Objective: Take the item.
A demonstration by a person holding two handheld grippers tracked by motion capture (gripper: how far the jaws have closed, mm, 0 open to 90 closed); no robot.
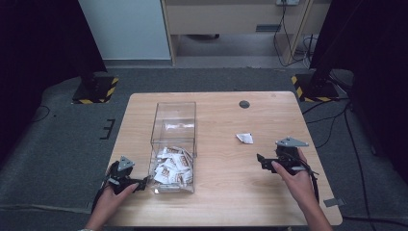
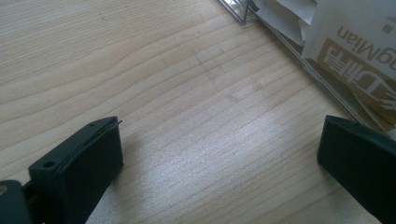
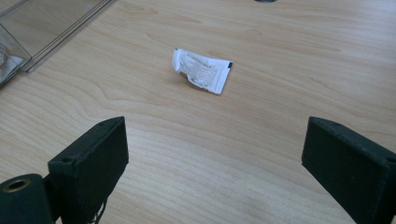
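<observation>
Lying alone on the tabletop (image 1: 216,192), a crumpled white sachet (image 1: 245,138) sat just beyond the right gripper (image 1: 262,161), whose jaws gaped wide and held nothing. The left gripper (image 1: 144,183), equally wide and empty, rested beside the clear bin (image 1: 174,115) of what looked like similar sachets (image 1: 171,168).

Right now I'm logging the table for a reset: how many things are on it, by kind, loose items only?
Clear plastic bin: 1
Loose white packet on the bare table: 1
Handheld grippers: 2, left and right
Packets piled inside the bin: too jumbled to count
Total: 4, besides the pile
</observation>
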